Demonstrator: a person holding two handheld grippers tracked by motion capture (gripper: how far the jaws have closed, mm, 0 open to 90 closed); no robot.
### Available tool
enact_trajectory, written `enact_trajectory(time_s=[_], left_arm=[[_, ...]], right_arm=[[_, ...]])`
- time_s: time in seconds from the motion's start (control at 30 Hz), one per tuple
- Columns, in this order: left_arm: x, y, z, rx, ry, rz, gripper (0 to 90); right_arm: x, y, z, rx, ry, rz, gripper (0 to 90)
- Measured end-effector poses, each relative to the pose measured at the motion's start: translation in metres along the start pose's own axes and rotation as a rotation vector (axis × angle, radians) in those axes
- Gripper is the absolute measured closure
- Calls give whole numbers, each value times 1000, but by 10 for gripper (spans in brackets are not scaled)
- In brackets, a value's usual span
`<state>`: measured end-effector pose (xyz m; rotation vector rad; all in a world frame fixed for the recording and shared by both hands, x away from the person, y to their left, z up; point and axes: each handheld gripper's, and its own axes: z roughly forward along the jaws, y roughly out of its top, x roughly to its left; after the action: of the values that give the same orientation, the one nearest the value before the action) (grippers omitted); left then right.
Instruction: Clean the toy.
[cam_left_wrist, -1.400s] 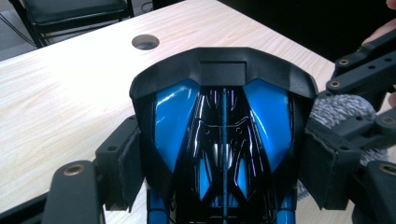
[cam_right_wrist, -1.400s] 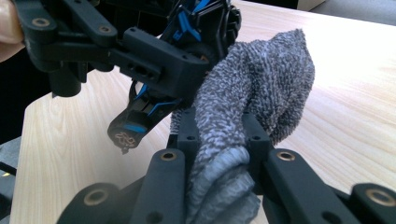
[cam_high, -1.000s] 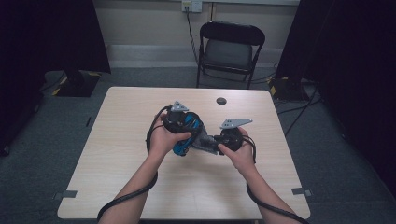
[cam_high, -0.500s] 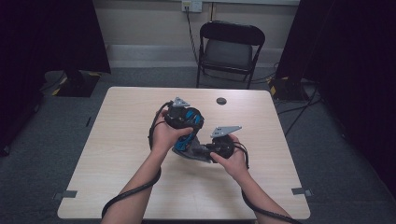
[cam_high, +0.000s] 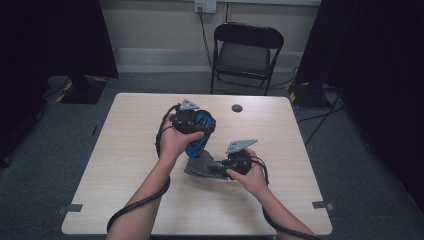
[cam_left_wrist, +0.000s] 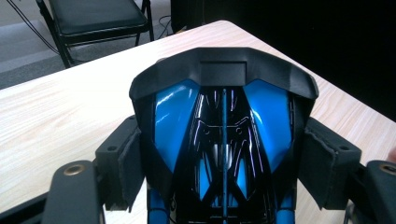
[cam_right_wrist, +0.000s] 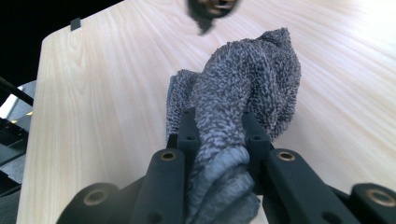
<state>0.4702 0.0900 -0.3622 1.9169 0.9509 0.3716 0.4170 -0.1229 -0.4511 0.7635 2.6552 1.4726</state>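
My left gripper (cam_high: 200, 126) is shut on a glossy blue and black plastic object (cam_high: 199, 134), held above the middle of the table (cam_high: 125, 150). In the left gripper view the pads (cam_left_wrist: 127, 164) press on both sides of the blue and black object (cam_left_wrist: 173, 112), with my left gripper (cam_left_wrist: 224, 161) around it. My right gripper (cam_high: 216, 168) is shut on a bunched grey cloth (cam_high: 199, 166) just below that object. In the right gripper view the grey cloth (cam_right_wrist: 254, 79) is pinched between the jaws of my right gripper (cam_right_wrist: 219, 135), and its free end lies on the wood.
A small black disc (cam_high: 237, 108) lies near the table's far edge. A black folding chair (cam_high: 244, 50) stands beyond the table. Cables trail from both grippers over the near edge. A dark blurred shape (cam_right_wrist: 212, 9) hangs at the top of the right gripper view.
My right hand has come down and toward the near edge with the cloth, away from the blue object. The left hand has stayed almost still.
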Motion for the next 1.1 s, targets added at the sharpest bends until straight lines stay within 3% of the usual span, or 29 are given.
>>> enact_trajectory(time_s=[0.07, 0.23, 0.4, 0.57, 0.73, 1.1], left_arm=[[0, 0, -2, -3, -1, 2, 255], [-4, -1, -6, -3, -16, 22, 254], [-8, -5, -7, 0, -31, 35, 254], [-13, -12, -4, 12, -48, 38, 255], [-18, -23, 1, 32, -68, 42, 254], [-28, -40, 9, 71, -88, 69, 254]], right_arm=[[-4, -2, -5, -6, -7, 13, 746], [-22, -5, -20, -7, -76, 47, 745], [-38, -4, -40, -59, -128, 107, 745], [-48, 1, -56, -85, -186, 124, 745], [-54, 6, -64, -109, -205, 142, 744], [-56, 20, -67, -124, -229, 132, 743]])
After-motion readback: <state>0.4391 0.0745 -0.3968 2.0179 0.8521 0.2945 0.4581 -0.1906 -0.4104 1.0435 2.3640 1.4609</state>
